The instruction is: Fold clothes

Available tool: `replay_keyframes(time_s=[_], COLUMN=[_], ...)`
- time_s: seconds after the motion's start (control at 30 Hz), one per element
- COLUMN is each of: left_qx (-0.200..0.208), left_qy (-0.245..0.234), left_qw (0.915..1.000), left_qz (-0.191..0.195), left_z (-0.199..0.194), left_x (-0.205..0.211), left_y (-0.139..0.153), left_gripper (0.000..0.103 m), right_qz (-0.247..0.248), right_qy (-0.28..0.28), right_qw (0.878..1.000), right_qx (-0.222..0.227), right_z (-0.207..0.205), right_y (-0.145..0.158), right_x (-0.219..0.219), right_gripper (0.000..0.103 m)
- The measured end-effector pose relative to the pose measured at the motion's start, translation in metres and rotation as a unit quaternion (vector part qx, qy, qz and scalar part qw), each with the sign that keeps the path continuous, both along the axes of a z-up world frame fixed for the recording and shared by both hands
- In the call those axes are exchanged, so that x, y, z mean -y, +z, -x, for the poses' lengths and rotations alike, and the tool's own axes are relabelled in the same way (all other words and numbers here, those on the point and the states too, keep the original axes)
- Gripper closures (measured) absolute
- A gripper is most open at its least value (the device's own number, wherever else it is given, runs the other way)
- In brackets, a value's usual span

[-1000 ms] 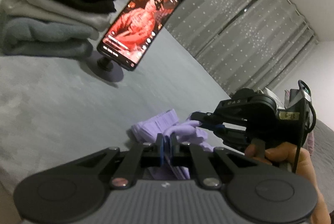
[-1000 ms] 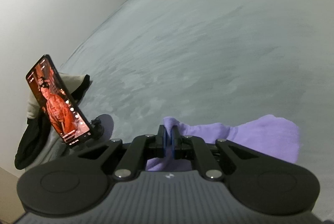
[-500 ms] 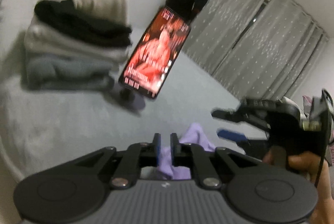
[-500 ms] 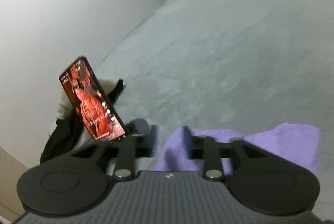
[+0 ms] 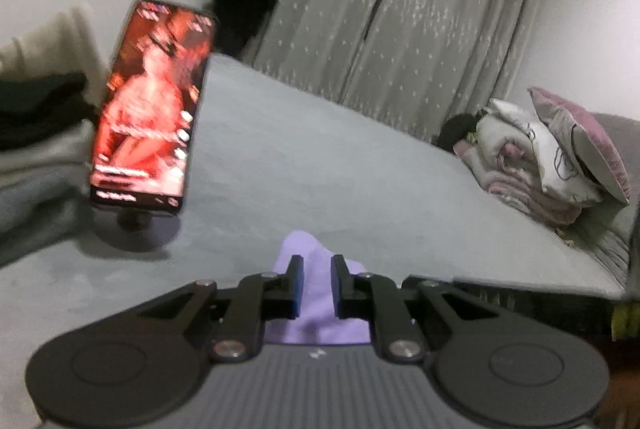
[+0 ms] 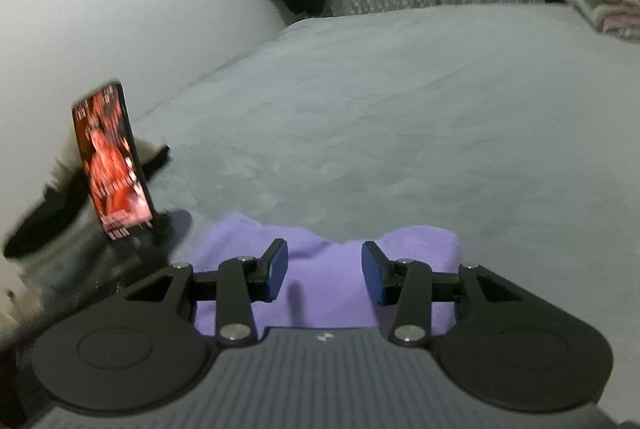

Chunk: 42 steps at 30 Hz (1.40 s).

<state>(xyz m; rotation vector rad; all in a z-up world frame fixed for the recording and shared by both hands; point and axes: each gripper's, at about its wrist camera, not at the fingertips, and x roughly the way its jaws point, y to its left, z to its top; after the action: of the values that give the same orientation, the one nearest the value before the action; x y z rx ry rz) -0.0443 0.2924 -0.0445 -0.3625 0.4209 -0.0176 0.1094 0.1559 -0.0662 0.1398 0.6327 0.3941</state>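
A purple garment (image 5: 300, 243) lies folded flat on the grey bed (image 5: 320, 169), close under both grippers. My left gripper (image 5: 317, 263) hovers just above its near edge, jaws a narrow gap apart, pads not pressing the cloth that shows between them. In the right wrist view the same purple garment (image 6: 328, 285) spreads across the bed (image 6: 380, 109) beneath my right gripper (image 6: 324, 251), which stands open wide with nothing pinched. Neither gripper shows in the other's view.
A phone on a stand (image 5: 150, 105) with a lit red screen stands at the left, also the phone (image 6: 112, 161). Behind it sits a stack of folded clothes (image 5: 36, 149). Pillows and bedding (image 5: 552, 157) pile at the right. Curtains (image 5: 380, 9) hang beyond.
Both grippers were shut on the purple cloth and have let go, the right one opening wider. Both views rolled upright. The right gripper and hand have left the left wrist view.
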Motion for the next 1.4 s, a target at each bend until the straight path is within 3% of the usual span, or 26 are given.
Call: replay_keyframes(time_s=[0.17, 0.3, 0.43, 0.53, 0.73, 1.07, 1.23, 1.4], left_qx=[-0.038, -0.06, -0.053, -0.037, -0.002, -0.027, -0.029, -0.027], left_qy=[0.008, 0.043, 0.064, 0.06, 0.038, 0.003, 0.0, -0.002], left_qw=[0.9992, 0.9972, 0.9963, 0.997, 0.9991, 0.9996, 0.9992, 0.9991], left_qz=[0.006, 0.011, 0.021, 0.033, 0.02, -0.009, -0.029, -0.033], left_z=[-0.025, -0.031, -0.023, -0.012, 0.005, 0.006, 0.01, 0.015], left_x=[0.004, 0.0, -0.007, -0.013, -0.021, -0.01, -0.007, -0.007], left_y=[-0.011, -0.023, -0.018, -0.012, -0.007, -0.02, -0.026, -0.026], left_gripper=[0.091, 0.097, 0.097, 0.097, 0.097, 0.097, 0.097, 0.097], right_qz=[0.046, 0.048, 0.04, 0.04, 0.047, 0.081, 0.111, 0.099], right_qy=[-0.002, -0.01, -0.024, -0.03, -0.02, 0.022, 0.013, -0.004], right_qw=[0.999, 0.999, 0.999, 0.998, 0.998, 0.994, 0.99, 0.992], right_qx=[0.018, 0.02, 0.019, 0.026, 0.045, 0.071, 0.085, 0.083], right_z=[0.005, 0.007, 0.007, 0.012, 0.032, 0.079, 0.093, 0.108], right_y=[-0.015, -0.023, -0.023, -0.016, -0.008, -0.021, -0.033, -0.035], right_x=[0.002, 0.02, 0.033, 0.038, 0.036, 0.001, 0.001, 0.01], right_gripper=[0.057, 0.058, 0.064, 0.064, 0.064, 0.064, 0.064, 0.064])
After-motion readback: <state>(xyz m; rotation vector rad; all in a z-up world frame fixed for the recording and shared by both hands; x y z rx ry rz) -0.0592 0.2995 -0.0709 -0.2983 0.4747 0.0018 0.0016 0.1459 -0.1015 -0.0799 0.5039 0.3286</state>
